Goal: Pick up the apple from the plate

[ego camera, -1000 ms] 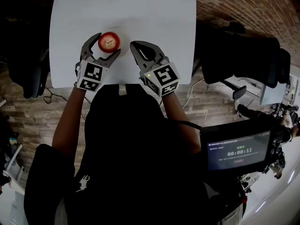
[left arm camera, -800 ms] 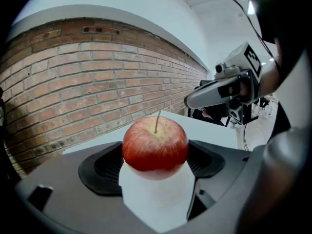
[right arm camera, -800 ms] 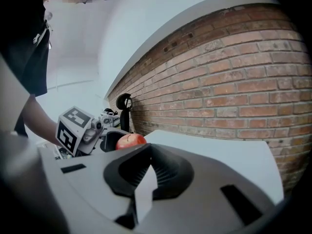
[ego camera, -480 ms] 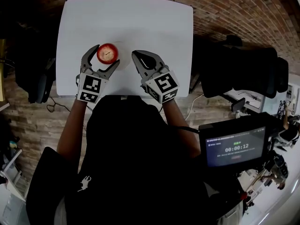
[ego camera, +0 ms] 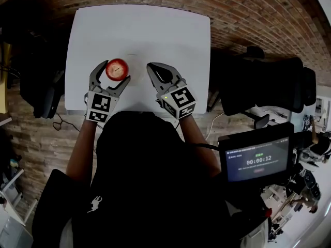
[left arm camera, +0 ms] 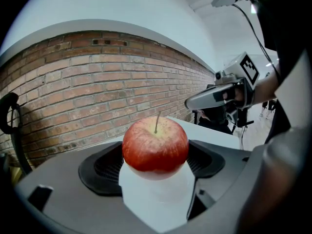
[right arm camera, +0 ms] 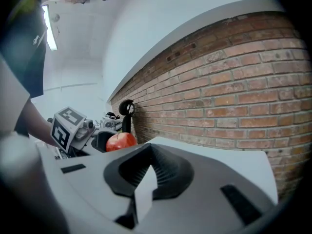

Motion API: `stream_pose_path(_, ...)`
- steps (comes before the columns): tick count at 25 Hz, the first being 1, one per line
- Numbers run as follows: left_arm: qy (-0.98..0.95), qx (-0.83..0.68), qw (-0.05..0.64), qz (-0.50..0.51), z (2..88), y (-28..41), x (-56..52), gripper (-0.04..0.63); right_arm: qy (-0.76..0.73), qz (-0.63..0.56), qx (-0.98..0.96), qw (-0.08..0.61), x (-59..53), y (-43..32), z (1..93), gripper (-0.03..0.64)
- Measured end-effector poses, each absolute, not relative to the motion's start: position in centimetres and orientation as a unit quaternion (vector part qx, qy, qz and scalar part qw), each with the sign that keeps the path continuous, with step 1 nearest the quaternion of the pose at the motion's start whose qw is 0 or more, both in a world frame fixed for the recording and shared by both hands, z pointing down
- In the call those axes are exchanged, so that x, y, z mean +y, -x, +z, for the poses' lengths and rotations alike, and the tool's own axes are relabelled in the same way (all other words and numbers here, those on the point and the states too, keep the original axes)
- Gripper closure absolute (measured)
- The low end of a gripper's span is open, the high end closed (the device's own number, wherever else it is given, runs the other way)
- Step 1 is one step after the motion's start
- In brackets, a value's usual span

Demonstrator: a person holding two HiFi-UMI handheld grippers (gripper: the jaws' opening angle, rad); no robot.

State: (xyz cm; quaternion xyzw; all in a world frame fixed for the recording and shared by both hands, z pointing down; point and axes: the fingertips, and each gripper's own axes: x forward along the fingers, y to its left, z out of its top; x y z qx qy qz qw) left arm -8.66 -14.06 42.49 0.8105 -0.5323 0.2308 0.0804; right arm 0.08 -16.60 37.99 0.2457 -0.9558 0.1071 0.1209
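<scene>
A white rectangular table [ego camera: 139, 30] stands against a red brick wall [ego camera: 248, 14]. A black office chair [ego camera: 269, 81] sits beside its right edge. A dark monitor screen [ego camera: 256, 159] displays a timer. Brown wood-plank flooring [ego camera: 36, 133] lies at the left.

The plate [ego camera: 133, 62] barely shows on the white tabletop [ego camera: 155, 30] — the apple [ego camera: 116, 69] covers part of it; print on the screen [ego camera: 256, 159] is unreadable.

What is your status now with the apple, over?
Left gripper shut on apple. Right gripper shut, empty. Nothing in the way.
</scene>
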Motion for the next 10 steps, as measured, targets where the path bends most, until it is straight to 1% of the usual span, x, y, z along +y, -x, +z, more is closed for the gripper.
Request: stream_pose_path(10, -0.809, -0.536, 0.079, 0.228, 41.3, 9.7, -12.8, 0.19, -0.248, 0.097, -0.956, 0.124, -15.5, 0.7, 36.9, 0.614)
